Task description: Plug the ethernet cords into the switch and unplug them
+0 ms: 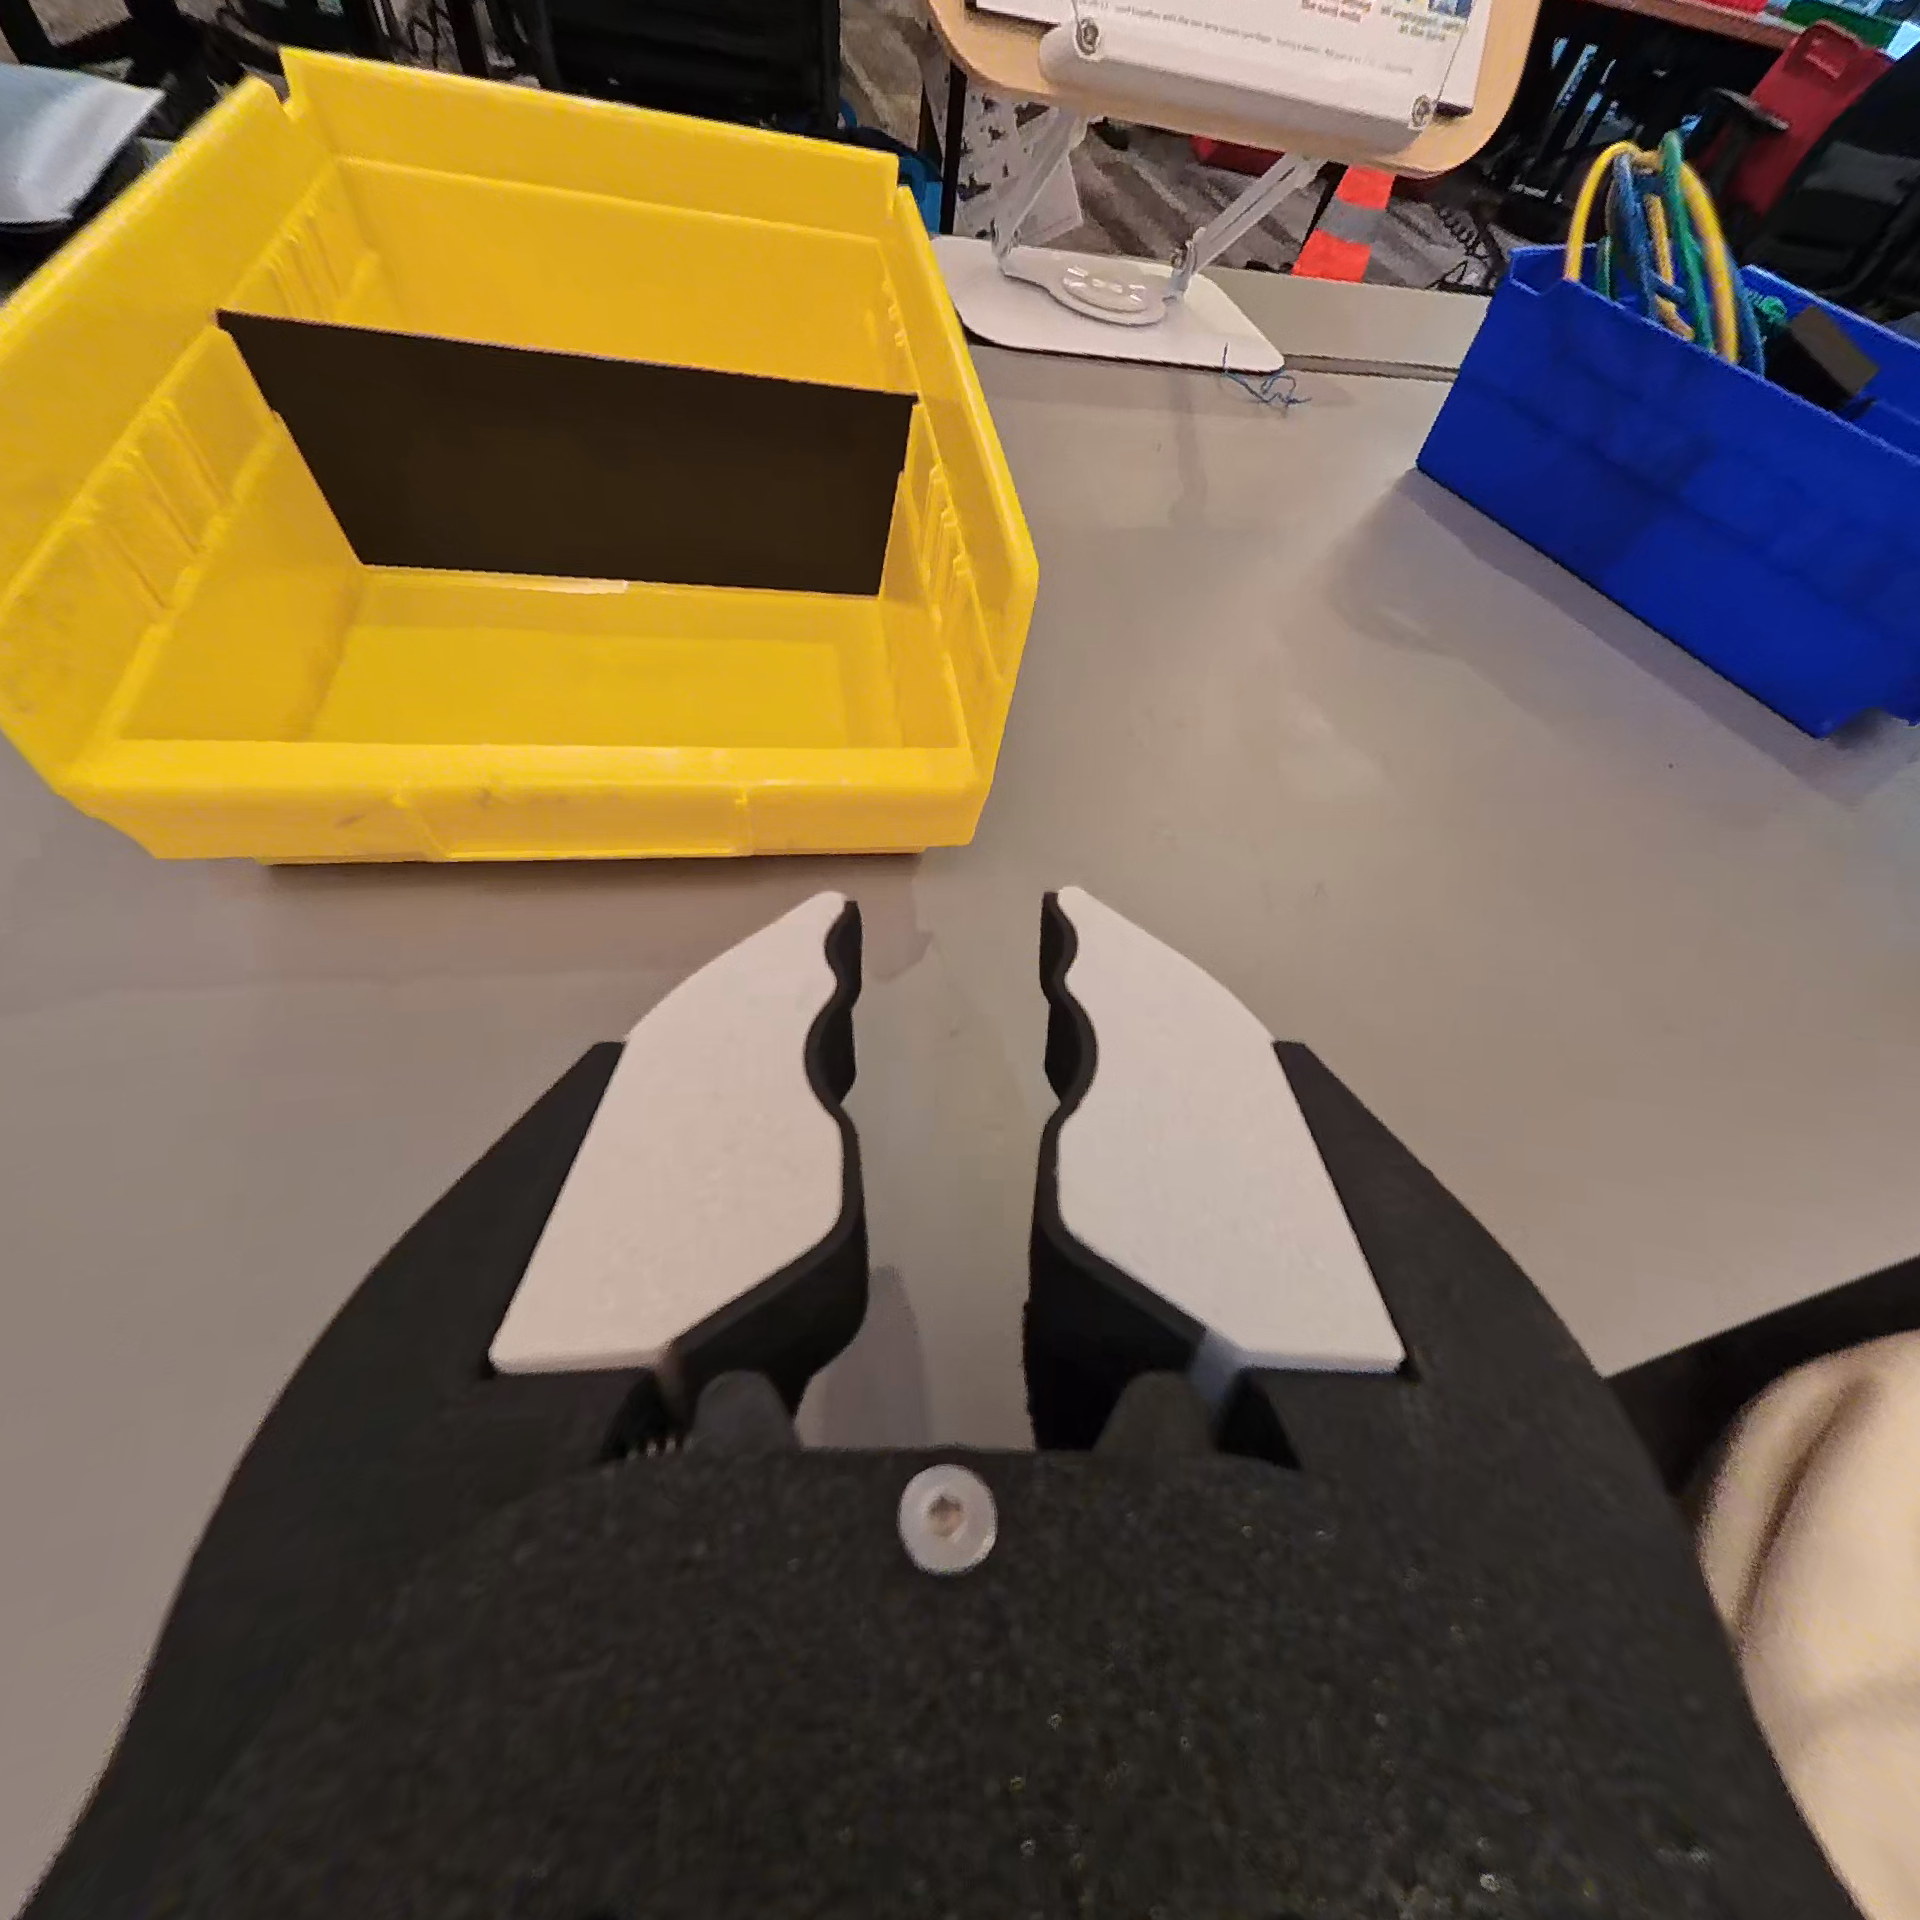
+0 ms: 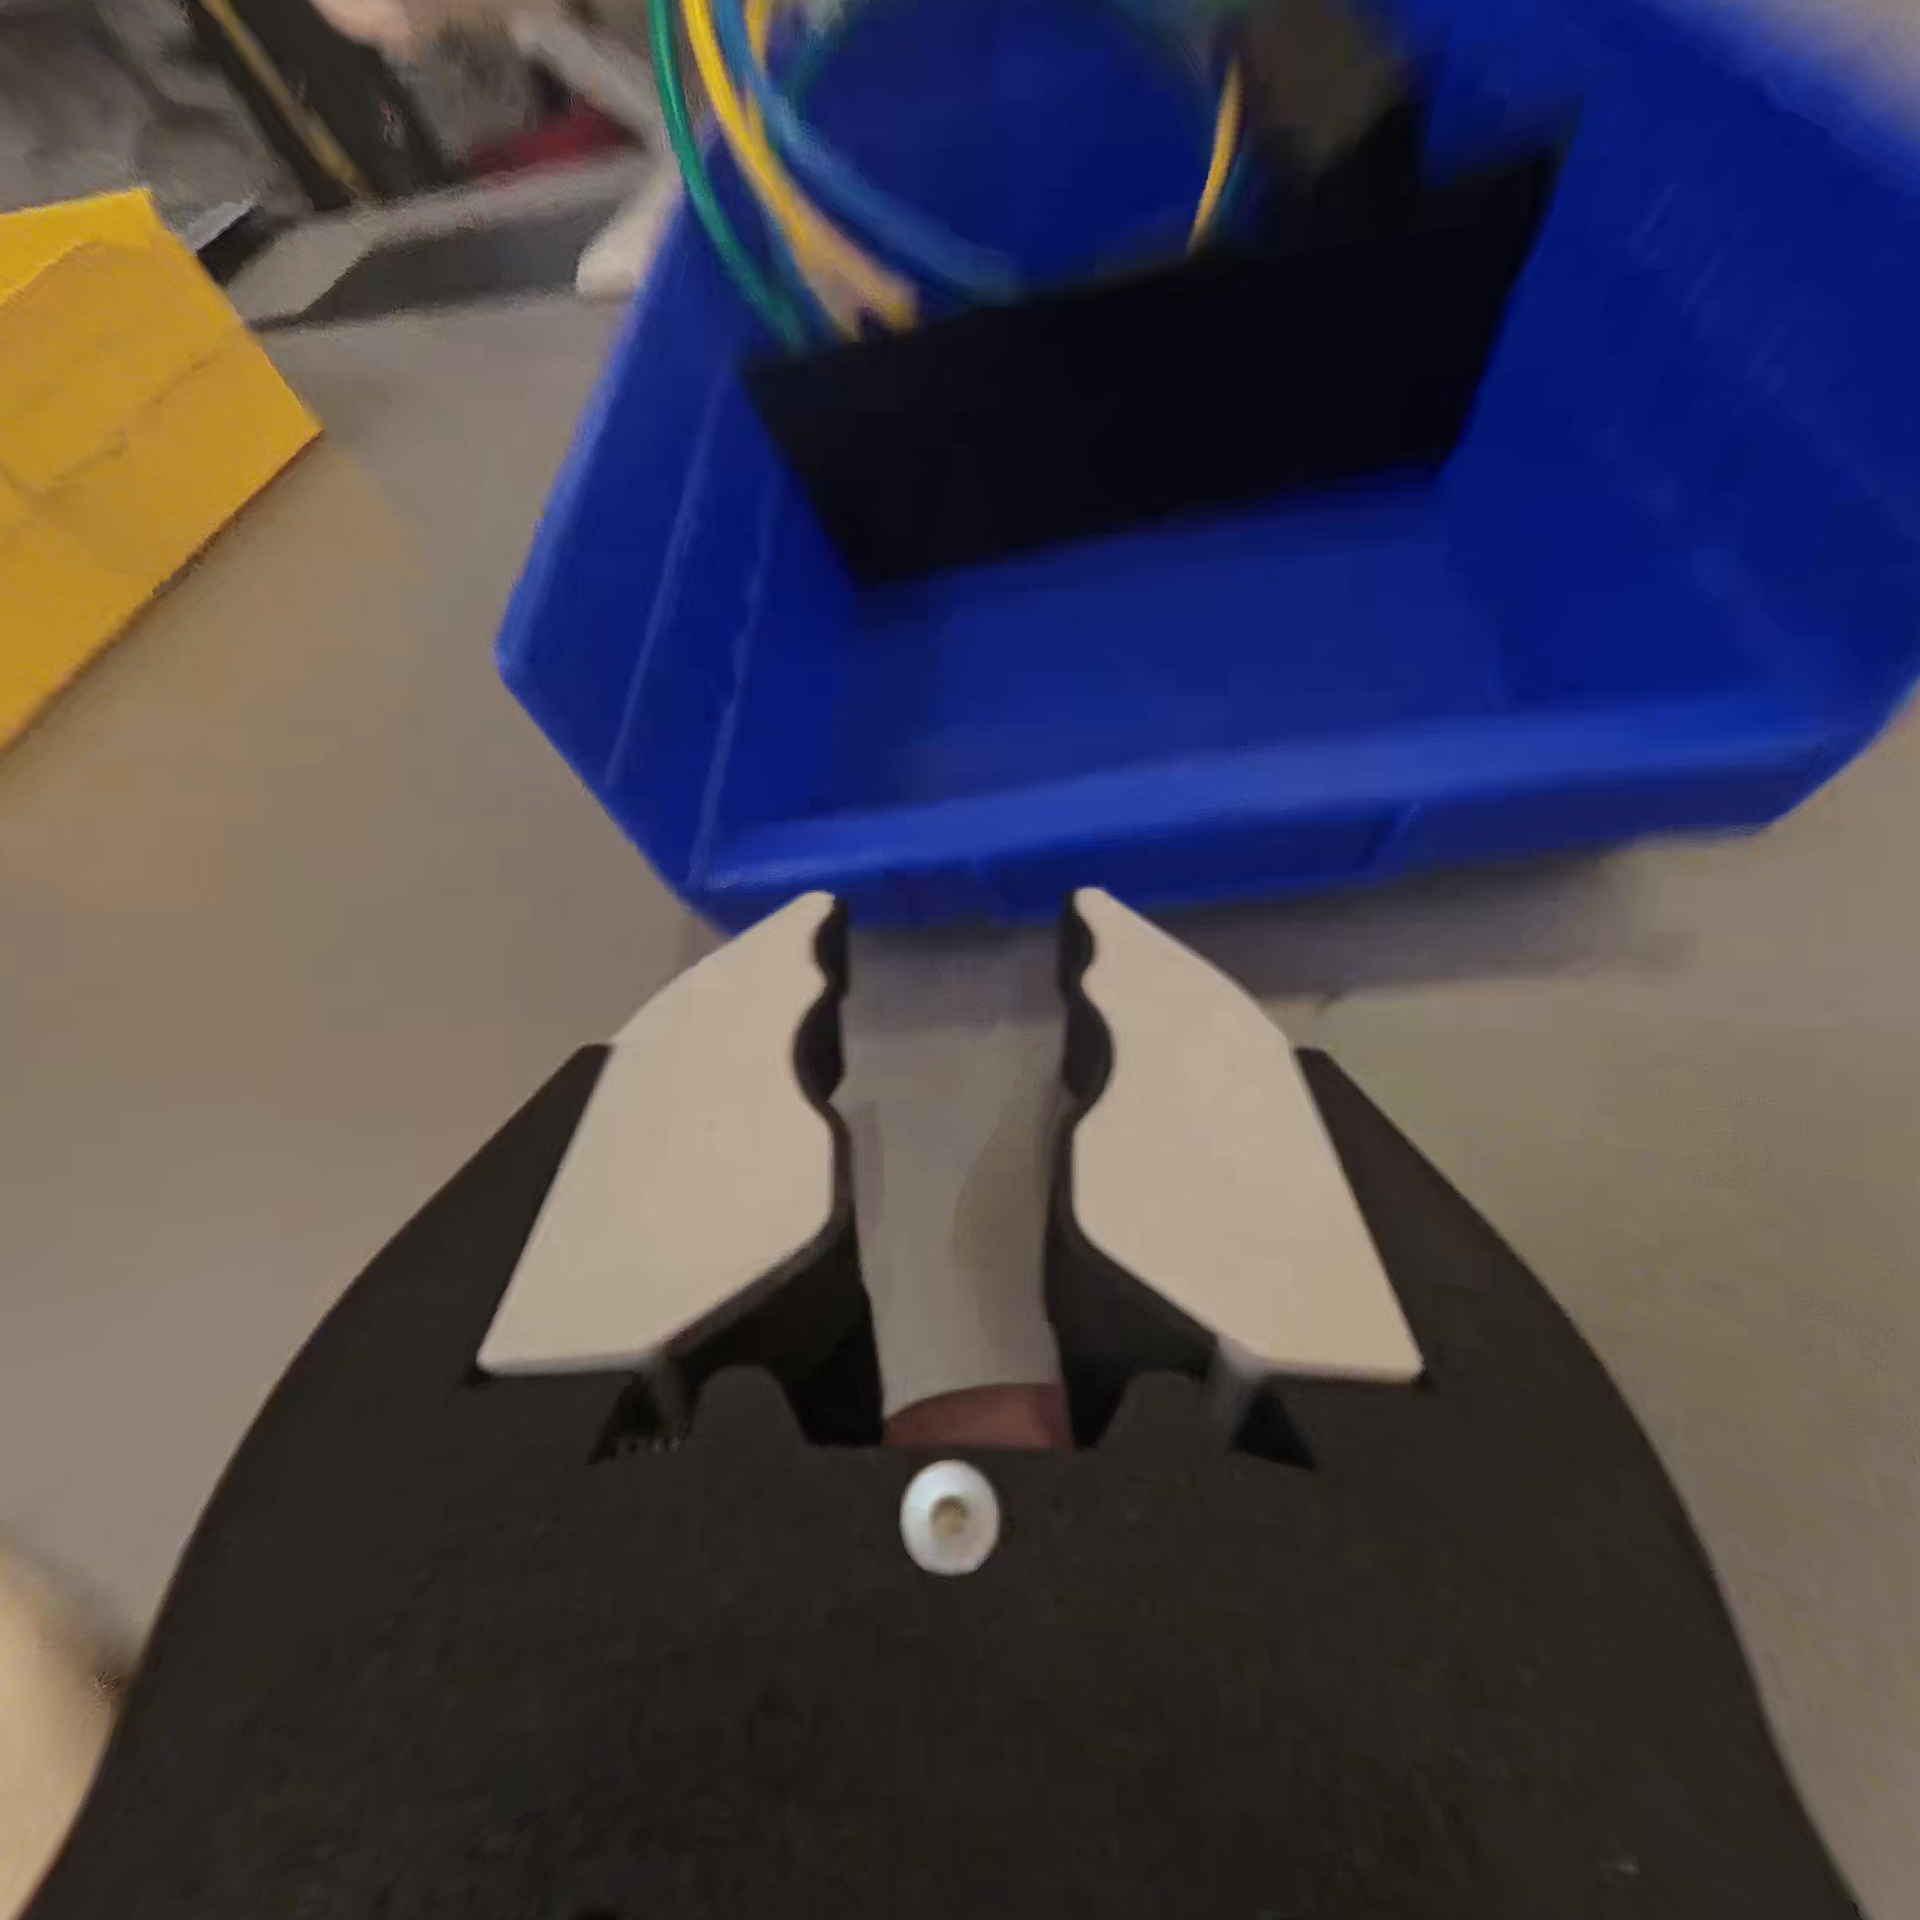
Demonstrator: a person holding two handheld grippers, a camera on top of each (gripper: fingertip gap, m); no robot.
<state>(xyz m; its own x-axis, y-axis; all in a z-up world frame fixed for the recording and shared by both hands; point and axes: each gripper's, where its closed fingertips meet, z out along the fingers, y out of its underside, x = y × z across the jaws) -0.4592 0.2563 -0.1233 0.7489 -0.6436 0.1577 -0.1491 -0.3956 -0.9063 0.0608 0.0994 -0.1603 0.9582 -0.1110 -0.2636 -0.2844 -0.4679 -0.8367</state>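
Ethernet cords (image 1: 1652,239), yellow, green and blue, loop up out of the far end of the blue bin (image 1: 1662,509), which we see at the right in the left wrist view, well apart from the left gripper (image 1: 951,914). A black block (image 1: 1823,358) leans in that bin beside the cords; whether it is the switch we cannot tell. Our left gripper hovers over the grey table (image 1: 1299,790) with its jaws parted and nothing between them. Just beyond it sits a yellow bin (image 1: 520,800) crossed by a black divider (image 1: 582,468). Past the table's far edge we make out a white stand (image 1: 1117,291) carrying a pale board, and cluttered, dark room furniture behind it.

From the right wrist view, blurred throughout, the blue bin (image 2: 1195,821) lies straight ahead and close, its near rim just beyond the right gripper (image 2: 951,920). This view looks down into it: a black divider (image 2: 1143,436) splits it, and the cords (image 2: 769,197) rise from the compartment behind. The right gripper's jaws stand apart, holding nothing. A corner of the yellow bin (image 2: 125,416) shows at the left on the table (image 2: 364,831).
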